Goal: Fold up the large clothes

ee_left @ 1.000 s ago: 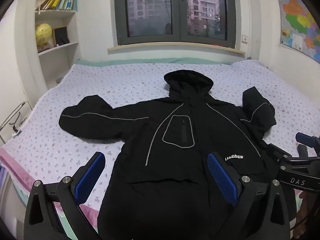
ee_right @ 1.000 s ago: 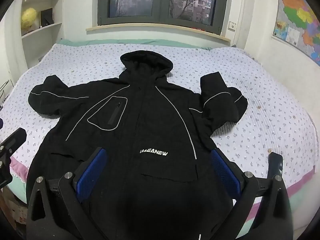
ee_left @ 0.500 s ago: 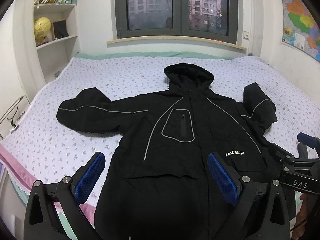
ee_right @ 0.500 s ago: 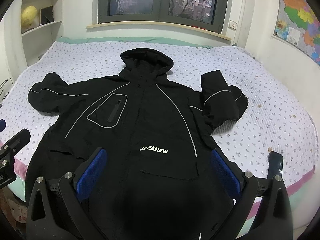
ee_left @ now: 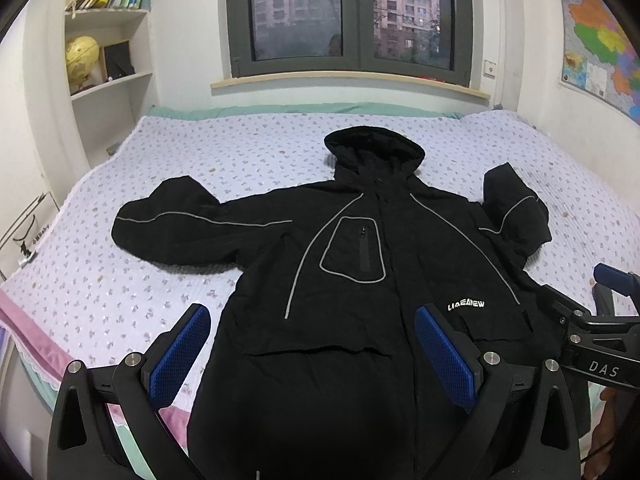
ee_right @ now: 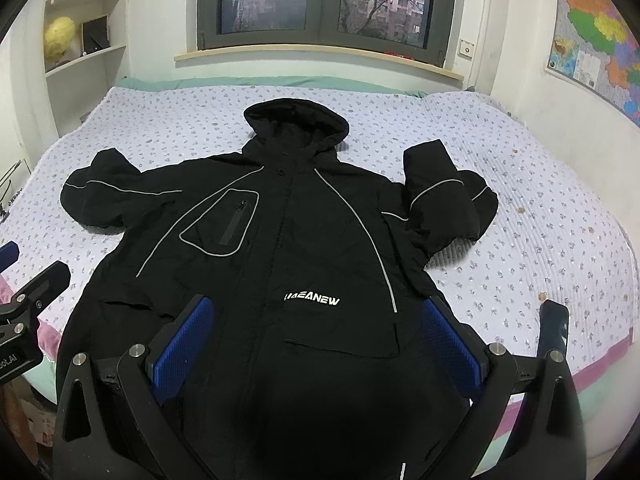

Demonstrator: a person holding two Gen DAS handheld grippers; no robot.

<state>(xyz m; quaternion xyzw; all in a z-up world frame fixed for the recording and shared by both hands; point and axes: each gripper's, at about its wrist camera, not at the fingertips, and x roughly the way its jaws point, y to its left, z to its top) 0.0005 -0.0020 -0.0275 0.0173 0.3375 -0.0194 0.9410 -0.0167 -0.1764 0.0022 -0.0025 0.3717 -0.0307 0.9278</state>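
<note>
A black hooded jacket (ee_left: 360, 280) with grey piping lies face up on the bed, hood toward the window; it also shows in the right wrist view (ee_right: 288, 248). Its left sleeve (ee_left: 180, 224) stretches out flat. Its right sleeve (ee_right: 444, 200) is bent back on itself. My left gripper (ee_left: 312, 344) is open and empty, above the jacket's lower left part. My right gripper (ee_right: 316, 340) is open and empty, above the lower front below the white logo (ee_right: 312, 299). The right gripper (ee_left: 600, 320) also shows at the right edge of the left wrist view.
The bed (ee_left: 100, 280) has a lilac flowered cover with a pink and green edge near me. A bookshelf with a yellow globe (ee_left: 82, 56) stands at the left. A window (ee_left: 352, 12) is behind the bed. A map (ee_right: 592, 36) hangs on the right wall.
Both grippers have risen and pulled back a little; the jacket sits lower and farther in both views. The jaws stay open and the jacket has not moved.
</note>
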